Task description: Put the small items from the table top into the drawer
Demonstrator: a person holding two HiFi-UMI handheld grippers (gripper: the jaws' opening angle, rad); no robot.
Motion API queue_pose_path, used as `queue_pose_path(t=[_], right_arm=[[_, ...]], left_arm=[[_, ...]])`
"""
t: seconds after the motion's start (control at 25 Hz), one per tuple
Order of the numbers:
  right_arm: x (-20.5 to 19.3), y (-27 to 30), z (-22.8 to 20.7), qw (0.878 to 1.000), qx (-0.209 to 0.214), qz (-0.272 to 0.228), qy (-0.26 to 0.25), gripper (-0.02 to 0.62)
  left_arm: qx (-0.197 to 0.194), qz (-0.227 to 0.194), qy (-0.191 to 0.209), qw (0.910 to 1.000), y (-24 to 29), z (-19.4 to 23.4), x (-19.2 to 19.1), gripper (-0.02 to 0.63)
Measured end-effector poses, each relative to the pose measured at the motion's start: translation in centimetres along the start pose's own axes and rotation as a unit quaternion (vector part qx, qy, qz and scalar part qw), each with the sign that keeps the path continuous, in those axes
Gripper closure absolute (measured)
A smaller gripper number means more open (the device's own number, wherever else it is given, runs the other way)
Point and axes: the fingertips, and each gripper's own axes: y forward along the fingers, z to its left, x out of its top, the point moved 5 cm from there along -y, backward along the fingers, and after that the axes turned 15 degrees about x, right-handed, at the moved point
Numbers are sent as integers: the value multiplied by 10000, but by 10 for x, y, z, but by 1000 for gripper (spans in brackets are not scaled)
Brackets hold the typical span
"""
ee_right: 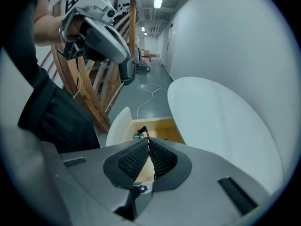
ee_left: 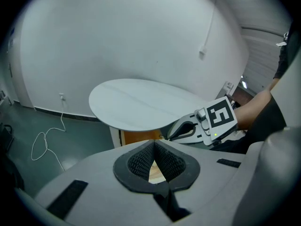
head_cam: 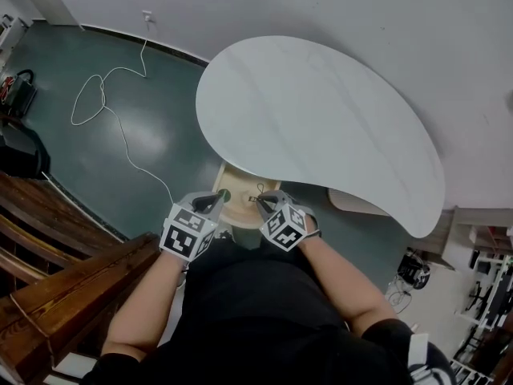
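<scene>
- A small black clip with a thin wire handle sits pinched at the very tips of the right gripper, right over the open drawer. In the head view the clip shows as a tiny dark shape just ahead of that gripper.
- The right gripper's jaws are nearly together and clamp the clip. It points steeply down toward the drawer's pale wooden floor.
- A small green item lies inside the drawer, near its white front. From above, this green item shows just beside the tip of the left gripper.
- The left gripper has its ribbed pads meeting at the tips, with nothing between them. Only wood shows through the gap below them.
- The two grippers hang side by side, close but apart, both above the drawer.
- The drawer sticks out from under the near edge of the white, kidney-shaped table top.
- A white cable loops across the dark green floor on the left, and wooden railings stand beside the person.
</scene>
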Motion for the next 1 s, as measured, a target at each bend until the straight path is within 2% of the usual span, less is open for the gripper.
queue_pose_path(t=[0.36, 0.64, 1.0], right_arm=[[-10, 55, -16, 9966, 257, 643, -444, 577], [-20, 115, -21, 9881, 650, 1133, -813, 577], [-39, 188, -53, 9793, 278, 1606, -1203, 577]], left_arm=[[255, 59, -257, 9993, -11, 14, -10, 592], [626, 262, -761, 9948, -22, 30, -36, 592], [896, 428, -1381, 9854, -32, 37, -64, 592]])
